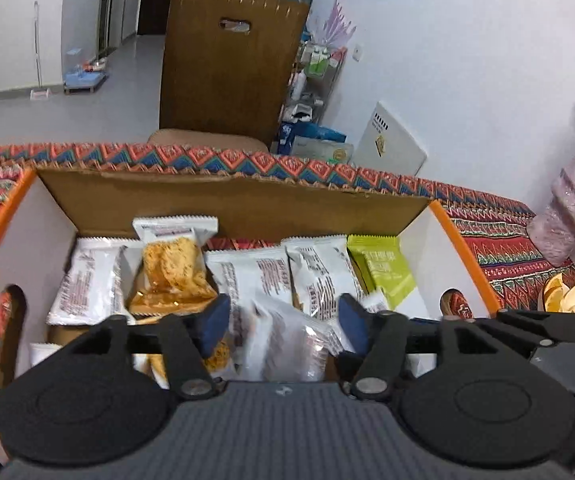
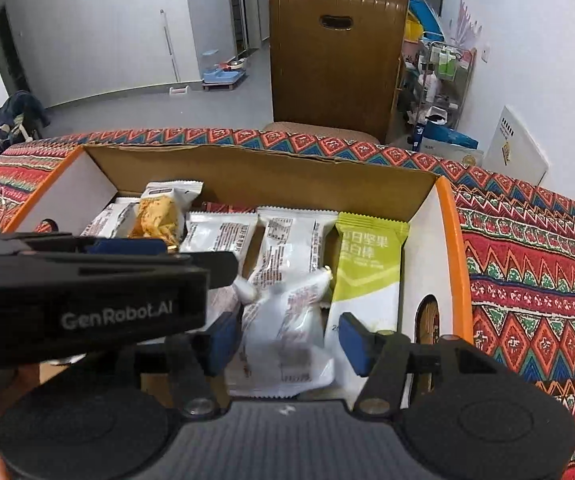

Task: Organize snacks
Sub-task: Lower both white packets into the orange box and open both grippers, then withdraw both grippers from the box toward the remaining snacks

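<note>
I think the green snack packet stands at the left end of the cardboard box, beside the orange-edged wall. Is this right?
Not quite. The green snack packet stands at the right end of the cardboard box, beside the orange-edged wall; the right wrist view shows this.

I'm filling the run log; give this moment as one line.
left gripper: open above box | right gripper: open, white packet between | green packet: in box
</note>
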Tool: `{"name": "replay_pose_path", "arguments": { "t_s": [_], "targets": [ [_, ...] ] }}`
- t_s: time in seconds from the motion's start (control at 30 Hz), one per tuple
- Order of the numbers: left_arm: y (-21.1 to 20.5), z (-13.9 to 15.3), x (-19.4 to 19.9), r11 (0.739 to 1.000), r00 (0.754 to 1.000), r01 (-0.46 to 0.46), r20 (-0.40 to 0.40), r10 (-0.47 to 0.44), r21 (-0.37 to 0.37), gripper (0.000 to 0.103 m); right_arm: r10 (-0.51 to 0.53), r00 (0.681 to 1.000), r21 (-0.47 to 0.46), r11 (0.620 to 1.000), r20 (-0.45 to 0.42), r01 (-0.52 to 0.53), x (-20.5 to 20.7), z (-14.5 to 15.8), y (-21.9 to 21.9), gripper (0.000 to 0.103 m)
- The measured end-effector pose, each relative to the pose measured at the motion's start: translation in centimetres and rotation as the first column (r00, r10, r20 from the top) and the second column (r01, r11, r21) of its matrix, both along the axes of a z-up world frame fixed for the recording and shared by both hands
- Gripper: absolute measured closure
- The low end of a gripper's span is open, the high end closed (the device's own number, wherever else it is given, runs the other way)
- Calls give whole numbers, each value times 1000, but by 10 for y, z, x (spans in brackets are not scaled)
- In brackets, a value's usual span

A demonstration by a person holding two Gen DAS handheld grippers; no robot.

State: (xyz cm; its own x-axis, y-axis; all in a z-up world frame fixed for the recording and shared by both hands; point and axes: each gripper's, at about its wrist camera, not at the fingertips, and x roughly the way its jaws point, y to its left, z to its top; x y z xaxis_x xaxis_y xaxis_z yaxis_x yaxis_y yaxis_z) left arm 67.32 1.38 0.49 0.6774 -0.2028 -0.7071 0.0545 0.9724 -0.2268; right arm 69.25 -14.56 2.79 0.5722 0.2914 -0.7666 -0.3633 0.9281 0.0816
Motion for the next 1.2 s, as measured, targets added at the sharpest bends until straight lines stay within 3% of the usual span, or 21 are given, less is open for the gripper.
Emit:
{"name": "replay_pose_path", "arguments": {
  "t_s": [0.4,0.7,0.87,1.0,1.2],
  "targets": [
    [14,74,-78,997,992,37,114,-45,71,30,-7,992,43,999,127,1,-65,70,-45,47],
    [19,100,-227,985,963,39,256,-82,169,19,8,963,69,997,268,-27,-181,101,-86,39],
    [16,106,-316,984,937,51,334,-106,169,14,25,940,110,992,340,-66,-264,101,-104,35],
    [9,92,-384,980,912,40,393,-116,197,10,77,899,94,987,432,-129,-335,89,-103,27],
    [-1,52,-448,980,931,5,357,-78,200,9,129,889,27,987,440,-157,-410,42,-90,26]
  ]
}}
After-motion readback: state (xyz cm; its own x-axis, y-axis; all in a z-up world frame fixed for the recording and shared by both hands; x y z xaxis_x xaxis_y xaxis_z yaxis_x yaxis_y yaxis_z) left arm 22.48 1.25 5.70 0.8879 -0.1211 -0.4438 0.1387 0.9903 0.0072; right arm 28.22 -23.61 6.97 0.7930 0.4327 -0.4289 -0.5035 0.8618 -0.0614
